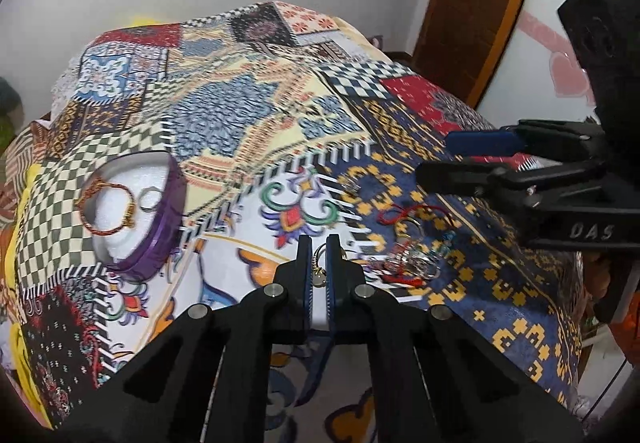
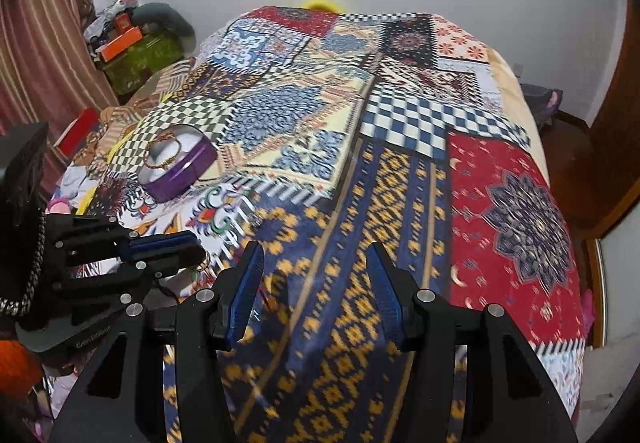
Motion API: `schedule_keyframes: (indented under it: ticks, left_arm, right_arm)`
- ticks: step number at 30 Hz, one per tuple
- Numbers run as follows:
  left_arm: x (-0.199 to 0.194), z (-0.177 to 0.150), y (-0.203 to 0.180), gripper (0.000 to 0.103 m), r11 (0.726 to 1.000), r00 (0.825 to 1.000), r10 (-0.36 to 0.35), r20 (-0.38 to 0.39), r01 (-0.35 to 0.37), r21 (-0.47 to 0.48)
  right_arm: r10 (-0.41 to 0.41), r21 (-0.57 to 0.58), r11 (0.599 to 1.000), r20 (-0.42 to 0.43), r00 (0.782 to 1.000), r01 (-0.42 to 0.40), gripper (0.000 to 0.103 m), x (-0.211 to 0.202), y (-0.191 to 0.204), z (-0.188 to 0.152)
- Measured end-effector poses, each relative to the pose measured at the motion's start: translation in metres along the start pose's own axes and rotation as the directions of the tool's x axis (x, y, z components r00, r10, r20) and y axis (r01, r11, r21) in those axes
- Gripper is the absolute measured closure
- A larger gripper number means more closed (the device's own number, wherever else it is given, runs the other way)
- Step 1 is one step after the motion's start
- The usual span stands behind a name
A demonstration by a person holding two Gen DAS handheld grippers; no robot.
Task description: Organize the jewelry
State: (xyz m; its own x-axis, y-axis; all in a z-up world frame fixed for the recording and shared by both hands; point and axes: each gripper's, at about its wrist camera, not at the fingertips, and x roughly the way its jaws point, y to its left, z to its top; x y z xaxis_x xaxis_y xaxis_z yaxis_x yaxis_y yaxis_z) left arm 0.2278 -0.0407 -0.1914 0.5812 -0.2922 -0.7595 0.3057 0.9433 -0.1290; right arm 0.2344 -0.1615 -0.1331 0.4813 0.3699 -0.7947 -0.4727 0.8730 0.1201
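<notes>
Bedspread point(image 1: 248, 115) jewelry pile point(image 1: 416, 255) — left-wrist view only

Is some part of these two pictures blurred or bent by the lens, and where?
Left wrist view: the patterned bedspread is smeared by motion, the door frame bows, and the corners are black. Right wrist view: the bedspread between the right gripper fingers is streaked, while the purple box farther off is softer but readable.

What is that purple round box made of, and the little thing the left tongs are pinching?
The purple round box looks like shiny plastic or coated tin: its wall shows a glossy streak, and the inside looks padded white. The little ring piece pinched in the left tongs looks like silvery metal, thin and glinting; it is too small to be sure.
</notes>
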Motion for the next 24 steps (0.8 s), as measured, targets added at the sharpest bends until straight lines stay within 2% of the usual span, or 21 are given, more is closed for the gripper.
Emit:
schedule_keyframes:
  ticks: [5, 8, 12, 16, 24]
  left_arm:
    - [-0.007, 0.0, 0.012, 0.099, 0.999, 1.0, -0.001, 0.021, 0.002, -0.034]
    - [-0.011, -0.001, 0.018, 0.099, 0.999, 0.999, -0.003, 0.036, 0.004, -0.053]
    - [-0.014, -0.001, 0.021, 0.1, 0.998, 0.999, 0.003, 0.052, 0.0, -0.061]
    - [-0.017, 0.0, 0.025, 0.1, 0.998, 0.998, 0.012, 0.062, -0.008, -0.068]
    - [-0.032, 0.003, 0.034, 0.1, 0.995, 0.995, 0.037, 0.097, -0.027, -0.095]
  right_arm:
    - [-0.012, -0.08, 0.997, -0.022, 1.0, 0.01, 0.056, 0.019, 0.019, 0.012]
    - [-0.001, -0.116, 0.993, -0.059, 0.998, -0.006, 0.069, 0.031, 0.026, 0.016]
    - [0.015, -0.129, 0.991, -0.105, 0.994, -0.028, 0.081, 0.044, 0.027, 0.018]
    - [0.014, -0.154, 0.988, -0.108, 0.994, -0.031, 0.094, 0.046, 0.031, 0.015]
    - [0.018, -0.147, 0.989, -0.058, 0.998, -0.027, 0.094, 0.027, 0.038, 0.022]
